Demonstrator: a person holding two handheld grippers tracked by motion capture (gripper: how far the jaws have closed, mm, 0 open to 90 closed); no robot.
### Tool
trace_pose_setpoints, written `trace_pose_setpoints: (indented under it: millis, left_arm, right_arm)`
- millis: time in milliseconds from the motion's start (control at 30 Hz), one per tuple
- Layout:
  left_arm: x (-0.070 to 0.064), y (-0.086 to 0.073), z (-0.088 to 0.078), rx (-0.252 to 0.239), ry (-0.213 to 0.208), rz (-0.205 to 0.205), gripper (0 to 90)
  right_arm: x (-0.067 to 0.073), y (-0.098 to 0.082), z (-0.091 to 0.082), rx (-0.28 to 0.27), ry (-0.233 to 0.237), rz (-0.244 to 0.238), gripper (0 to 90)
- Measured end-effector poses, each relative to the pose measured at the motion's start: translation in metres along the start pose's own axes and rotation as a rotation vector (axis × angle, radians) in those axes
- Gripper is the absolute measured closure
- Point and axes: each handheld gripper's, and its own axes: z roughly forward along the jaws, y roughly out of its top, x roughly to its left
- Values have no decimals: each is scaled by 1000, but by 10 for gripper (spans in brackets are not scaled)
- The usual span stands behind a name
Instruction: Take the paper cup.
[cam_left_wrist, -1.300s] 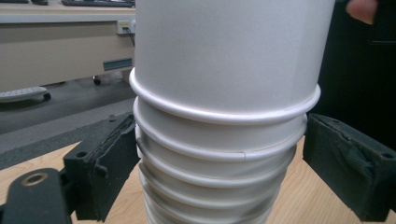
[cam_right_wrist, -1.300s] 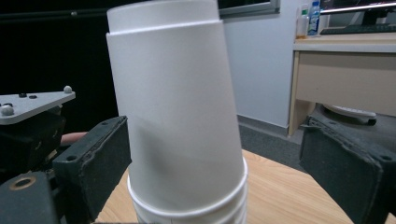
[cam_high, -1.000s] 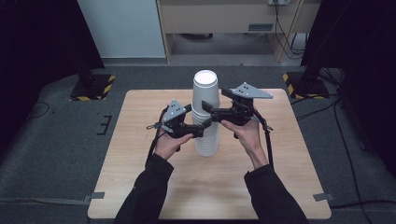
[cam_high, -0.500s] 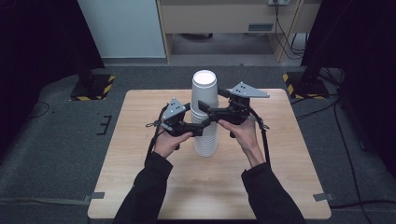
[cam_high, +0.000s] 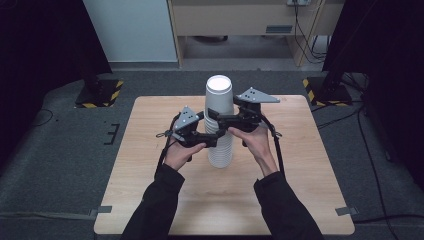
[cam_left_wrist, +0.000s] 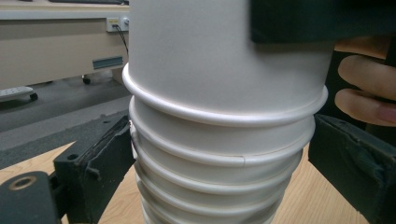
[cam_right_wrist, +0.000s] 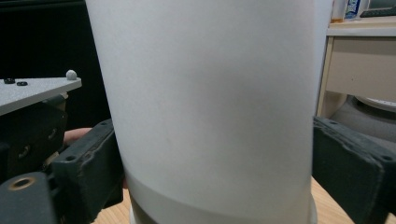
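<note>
Pale wooden table (cam_high: 150, 200) on grey carpet (cam_high: 60, 165). Beyond it, a white panel (cam_high: 131, 30) beside a beige cabinet (cam_high: 240, 17), cables (cam_high: 305, 25) hanging at its right. Black curtains (cam_high: 35, 45) left and right; yellow-black striped stand bases (cam_high: 100, 93) near the far table corners.

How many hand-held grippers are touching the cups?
2: the left hand-held gripper is low on the stack of white paper cups, and the right hand-held gripper is higher, around the top cup.

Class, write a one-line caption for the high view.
Two handheld grippers clasp a stack of white paper cups on a wooden table.
</note>
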Motion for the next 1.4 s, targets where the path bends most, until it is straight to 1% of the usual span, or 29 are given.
trace_pose_setpoints:
  millis: [167,600,1067,1267,1333,1367,1400]
  left_arm:
    - [0,0,0,0,-2,3,71]
    - [0,0,-1,-2,-1,5,69]
    - [1,-1,-2,-5,1,6,74]
    - [1,-1,-2,-8,1,6,78]
    - [2,-2,-2,-9,-4,6,78]
    - [1,-2,-3,-8,-8,6,77]
    - [1,-2,-3,-9,-6,6,75]
  right_arm:
    - [1,1,-1,-9,-8,-25,130]
    - [3,3,-1,-15,-8,-82,143]
    - [3,5,-1,-13,-6,-90,146]
    - [3,5,0,-20,-9,-84,148]
    - [3,5,0,-32,-7,-87,152]
    - [3,6,-1,-54,-4,-81,153]
    - [3,8,-3,-76,8,-68,155]
